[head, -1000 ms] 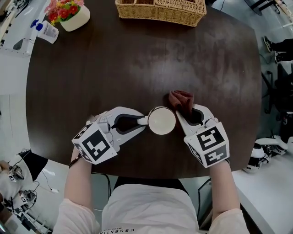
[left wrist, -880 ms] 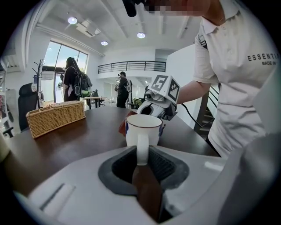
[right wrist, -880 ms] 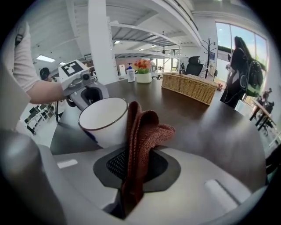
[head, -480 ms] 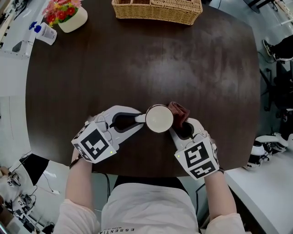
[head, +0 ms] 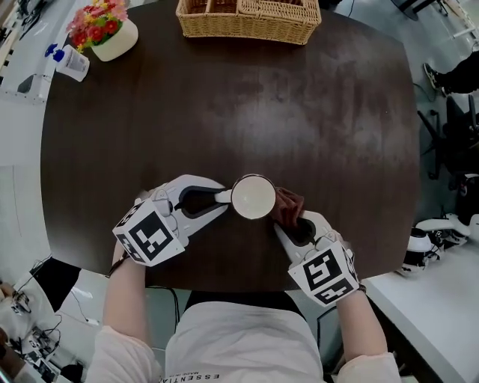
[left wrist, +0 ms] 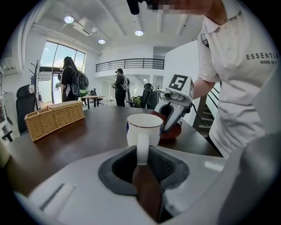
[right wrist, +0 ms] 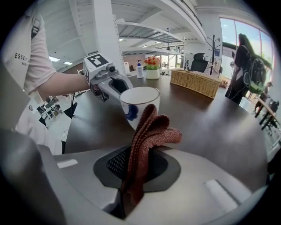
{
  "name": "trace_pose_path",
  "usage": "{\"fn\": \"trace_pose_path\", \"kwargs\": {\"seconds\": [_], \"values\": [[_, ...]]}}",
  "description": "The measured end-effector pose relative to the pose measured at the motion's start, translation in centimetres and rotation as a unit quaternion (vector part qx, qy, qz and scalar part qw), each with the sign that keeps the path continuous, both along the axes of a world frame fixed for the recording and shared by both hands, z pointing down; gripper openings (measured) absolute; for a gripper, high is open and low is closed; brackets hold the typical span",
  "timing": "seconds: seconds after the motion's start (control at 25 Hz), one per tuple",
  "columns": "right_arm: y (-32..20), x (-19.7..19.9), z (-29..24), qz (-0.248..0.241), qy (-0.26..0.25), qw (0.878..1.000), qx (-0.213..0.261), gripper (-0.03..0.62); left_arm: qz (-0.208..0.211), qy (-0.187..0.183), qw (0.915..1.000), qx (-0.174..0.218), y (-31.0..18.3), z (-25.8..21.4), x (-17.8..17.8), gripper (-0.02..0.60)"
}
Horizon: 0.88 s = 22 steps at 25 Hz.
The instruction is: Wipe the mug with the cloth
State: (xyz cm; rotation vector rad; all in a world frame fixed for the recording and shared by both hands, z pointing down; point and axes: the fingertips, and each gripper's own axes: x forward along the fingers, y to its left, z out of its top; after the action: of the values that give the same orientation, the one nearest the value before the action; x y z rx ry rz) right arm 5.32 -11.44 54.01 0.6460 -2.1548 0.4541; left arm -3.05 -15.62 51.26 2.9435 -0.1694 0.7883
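A white mug (head: 253, 197) with a blue mark stands upright on the dark table (head: 224, 105), near its front edge. My left gripper (head: 221, 197) is shut on the mug's handle (left wrist: 142, 148) from the left. My right gripper (head: 287, 221) is shut on a folded reddish-brown cloth (head: 287, 207), which presses against the mug's right side. In the right gripper view the cloth (right wrist: 147, 134) sticks up from between the jaws and covers part of the mug (right wrist: 138, 102) just beyond it. In the left gripper view the mug (left wrist: 144, 128) hides most of the cloth (left wrist: 171, 129).
A wicker basket (head: 248, 18) sits at the table's far edge. A flower pot (head: 105, 30) and a pump bottle (head: 69, 61) stand beyond the table's far left corner. People stand in the background of both gripper views.
My right gripper has drawn back toward me and to the left with the cloth, sliding it from the mug's far right side round to its near right side. The left gripper and mug barely moved.
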Motion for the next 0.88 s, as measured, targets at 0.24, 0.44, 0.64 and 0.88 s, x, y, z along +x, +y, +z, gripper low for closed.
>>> {"fn": "trace_pose_path", "kwargs": {"seconds": [0.24, 0.44, 0.64, 0.88], "values": [[-6.0, 1.3, -1.7, -0.063, 0.0, 0.996, 0.057, 0.077, 0.035, -0.002, 0.9994, -0.006, -0.3, -0.2, 0.2, 0.083], [-10.6, -1.2, -2.8, -0.184, -0.003, 0.979, 0.093, 0.075, 0.053, 0.004, 0.9985, -0.013, -1.0, -0.3, 0.1, 0.083], [-11.9, -4.8, -3.4, -0.306, -0.037, 0.95, 0.054, 0.075, 0.045, 0.019, 0.9986, -0.02, -2.0, -0.3, -0.4, 0.083], [-11.3, -7.1, -3.2, -0.448, -0.021, 0.894, -0.008, 0.075, 0.032, 0.034, 0.9984, -0.032, -2.3, -0.3, -0.7, 0.083]]}}
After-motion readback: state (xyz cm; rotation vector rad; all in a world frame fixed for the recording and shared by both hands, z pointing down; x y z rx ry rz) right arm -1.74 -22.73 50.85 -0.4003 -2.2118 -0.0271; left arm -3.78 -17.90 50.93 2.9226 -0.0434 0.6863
